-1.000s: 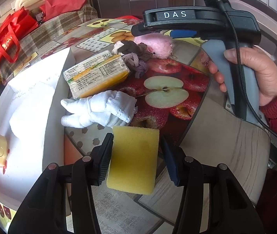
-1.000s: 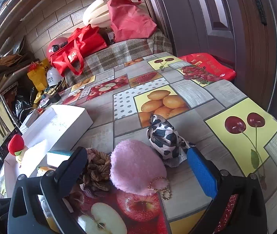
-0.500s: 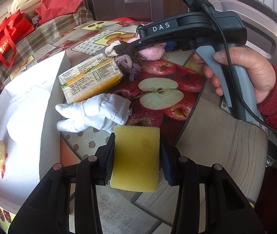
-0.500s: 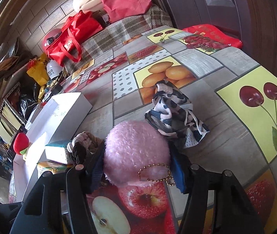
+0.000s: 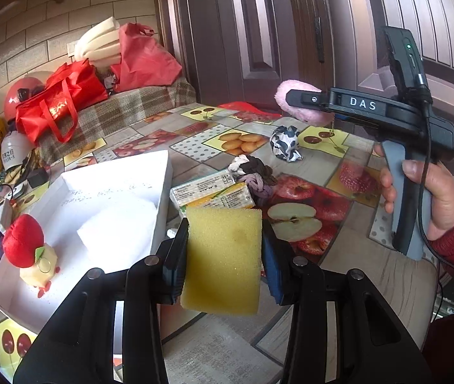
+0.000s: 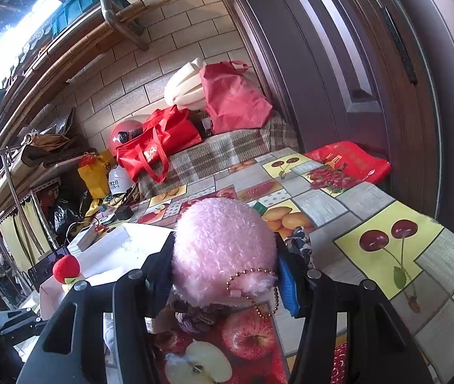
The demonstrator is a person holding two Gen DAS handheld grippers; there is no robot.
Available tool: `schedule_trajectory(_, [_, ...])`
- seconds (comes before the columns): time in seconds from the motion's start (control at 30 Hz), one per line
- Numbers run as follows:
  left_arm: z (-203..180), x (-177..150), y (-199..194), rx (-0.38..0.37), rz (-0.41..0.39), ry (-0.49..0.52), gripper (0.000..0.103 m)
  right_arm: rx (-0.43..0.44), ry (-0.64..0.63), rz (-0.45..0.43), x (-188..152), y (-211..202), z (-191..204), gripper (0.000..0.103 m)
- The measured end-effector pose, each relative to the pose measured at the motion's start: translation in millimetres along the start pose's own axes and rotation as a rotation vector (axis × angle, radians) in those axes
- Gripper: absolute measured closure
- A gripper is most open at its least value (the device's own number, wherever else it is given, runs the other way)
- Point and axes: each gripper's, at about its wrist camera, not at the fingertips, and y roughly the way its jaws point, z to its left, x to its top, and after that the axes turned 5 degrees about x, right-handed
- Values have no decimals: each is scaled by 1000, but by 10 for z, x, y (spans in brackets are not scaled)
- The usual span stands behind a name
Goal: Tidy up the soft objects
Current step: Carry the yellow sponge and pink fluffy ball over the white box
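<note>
Here, the yellow sponge (image 5: 223, 259) is a porous, flat block with squared corners, standing upright above the fruit-print table (image 5: 396, 275), beside the white box (image 5: 163, 172) that holds a red-topped plush toy (image 5: 28, 249). The pink pompom (image 6: 222, 249) is a fluffy ball with a gold bead chain dangling from it, held above the table too. The sponge hides most of a tissue pack (image 5: 207, 188) behind it; the pompom covers a dark knitted bundle (image 6: 195, 316), possibly scrunchies. The left gripper (image 5: 223, 256) is clamped on the sponge's two sides. The right gripper (image 6: 223, 275) pinches the pompom, both pads sunk into the fur.
</note>
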Motion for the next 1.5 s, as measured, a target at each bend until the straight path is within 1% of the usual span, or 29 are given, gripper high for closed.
schedule_trajectory(0.13, [169, -7, -4, 49, -14, -81, 63, -6, -56, -9, -1, 15, 112, 48])
schedule_trajectory(0.27, [324, -22, 4, 95, -28, -147, 63, 11, -86, 19, -29, 126, 227, 48])
schedule_trajectory(0.37, [392, -37, 19, 96, -20, -182, 63, 29, -127, 41, -67, 204, 355, 48])
schedule_trajectory(0.5, [414, -53, -21, 114, -39, -194, 63, 51, -182, 51, -110, 241, 513, 48])
schedule_trajectory(0.6, [467, -57, -6, 139, -37, -194, 63, 66, -193, 60, -140, 254, 581, 48])
schedule_trajectory(0.63, [485, -58, 3, 153, -37, -188, 63, 71, -193, 64, -149, 265, 603, 48])
schedule_trajectory(0.73, [543, -76, -37, 231, -79, -137, 63, 84, -207, 77, -188, 312, 695, 48])
schedule_trajectory(0.77, [590, -88, -60, 243, -92, -147, 63, 86, -216, 79, -202, 326, 734, 48])
schedule_trajectory(0.87, [789, -142, -101, 263, -101, -222, 63, 107, -253, 95, -264, 385, 887, 48])
schedule_trajectory(0.93, [902, -172, -126, 296, -110, -250, 63, 128, -280, 109, -302, 433, 996, 48])
schedule_trajectory(1.03, [1044, -203, -126, 340, -114, -264, 63, 149, -310, 128, -349, 504, 1132, 48])
schedule_trajectory(1.2, [1279, -233, -104, 409, -122, -269, 63, 165, -311, 139, -389, 625, 1262, 48])
schedule_trajectory(1.37, [1590, -280, -72, 465, -131, -339, 62, 171, -329, 145, -419, 751, 1399, 48])
schedule_trajectory(1.5, [1687, -266, 1, 494, -133, -365, 62, 181, -343, 145, -443, 884, 1552, 48])
